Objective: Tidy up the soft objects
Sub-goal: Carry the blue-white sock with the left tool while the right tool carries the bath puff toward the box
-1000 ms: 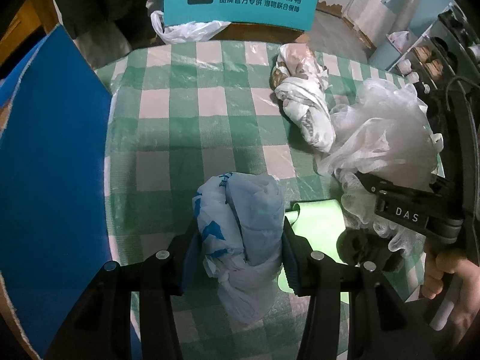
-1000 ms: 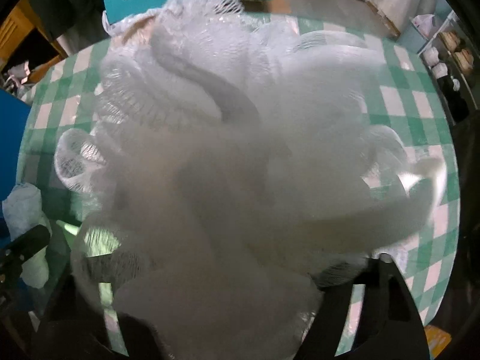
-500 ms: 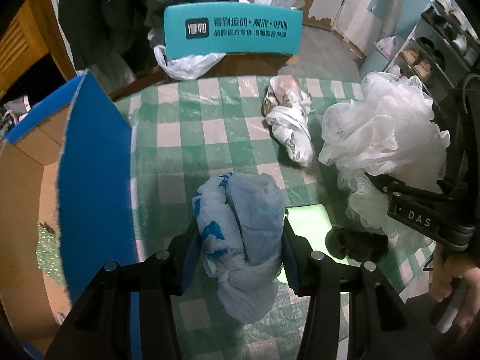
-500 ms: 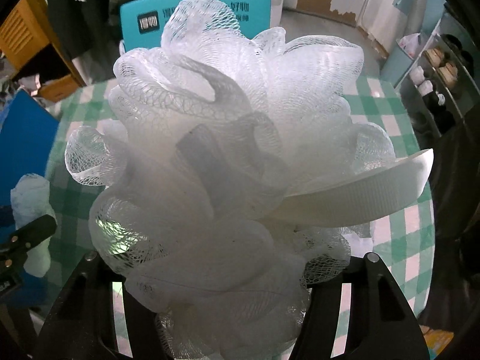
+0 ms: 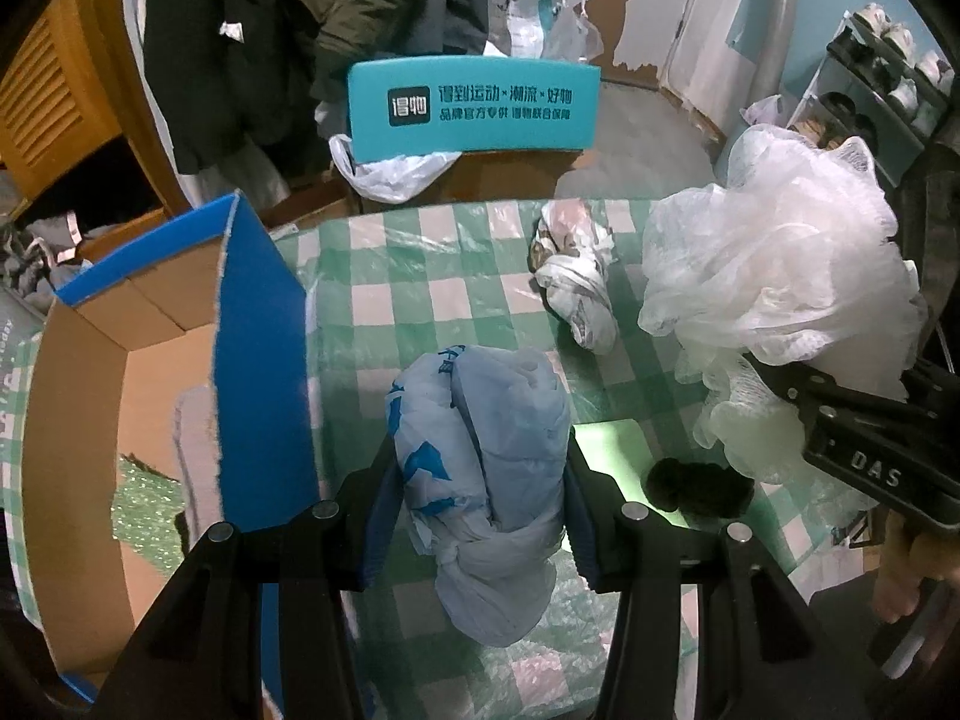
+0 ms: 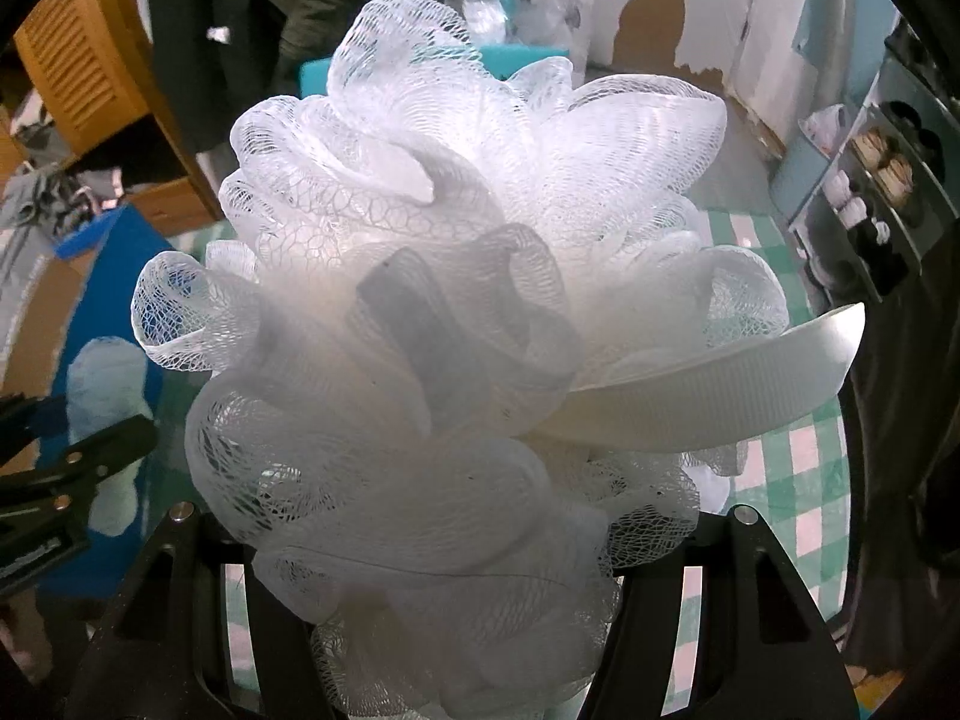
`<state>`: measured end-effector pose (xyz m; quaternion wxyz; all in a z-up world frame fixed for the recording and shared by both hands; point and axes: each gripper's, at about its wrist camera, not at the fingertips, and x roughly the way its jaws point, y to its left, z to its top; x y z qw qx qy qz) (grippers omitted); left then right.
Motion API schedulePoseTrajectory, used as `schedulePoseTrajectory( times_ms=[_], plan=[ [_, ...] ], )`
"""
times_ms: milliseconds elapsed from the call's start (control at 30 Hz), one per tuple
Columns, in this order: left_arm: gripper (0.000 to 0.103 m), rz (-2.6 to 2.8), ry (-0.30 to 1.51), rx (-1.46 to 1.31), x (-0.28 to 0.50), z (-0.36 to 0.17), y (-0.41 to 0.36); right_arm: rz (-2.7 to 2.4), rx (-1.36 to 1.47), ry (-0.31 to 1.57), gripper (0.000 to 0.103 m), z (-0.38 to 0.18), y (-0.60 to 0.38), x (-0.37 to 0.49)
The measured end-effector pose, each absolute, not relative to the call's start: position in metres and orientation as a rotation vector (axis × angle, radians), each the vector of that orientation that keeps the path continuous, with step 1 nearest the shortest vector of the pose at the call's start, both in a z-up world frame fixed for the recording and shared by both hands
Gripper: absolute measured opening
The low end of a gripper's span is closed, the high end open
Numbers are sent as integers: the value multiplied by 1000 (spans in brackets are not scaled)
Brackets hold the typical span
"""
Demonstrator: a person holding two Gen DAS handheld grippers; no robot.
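Checked table (image 5: 420,276), knotted bundle (image 5: 576,282), green sheet (image 5: 612,456)

Two grippers: left gripper (image 5: 480,480), right gripper (image 6: 456,588). Two knotted plastic bags: one pale blue bag (image 5: 480,468), one printed white bag (image 5: 576,288). One white mesh bath pouf (image 6: 456,312), with one white ribbon loop (image 6: 720,384). One green cloth (image 5: 618,450). One small dark lump (image 5: 696,486) on that cloth, kind unclear. One open cardboard box with blue outside (image 5: 264,348). One teal chair back (image 5: 474,105). One checked counter (image 5: 420,288).
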<state>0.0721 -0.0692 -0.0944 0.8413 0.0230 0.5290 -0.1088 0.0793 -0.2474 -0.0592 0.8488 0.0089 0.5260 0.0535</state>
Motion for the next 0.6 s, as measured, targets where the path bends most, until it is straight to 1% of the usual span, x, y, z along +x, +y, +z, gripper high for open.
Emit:
schedulePoseTrajectory(
  times_ms=[600],
  plan=[
    [49, -195, 1041, 25, 61, -57, -39, 198, 27, 1003, 61, -25, -233, 77]
  ],
)
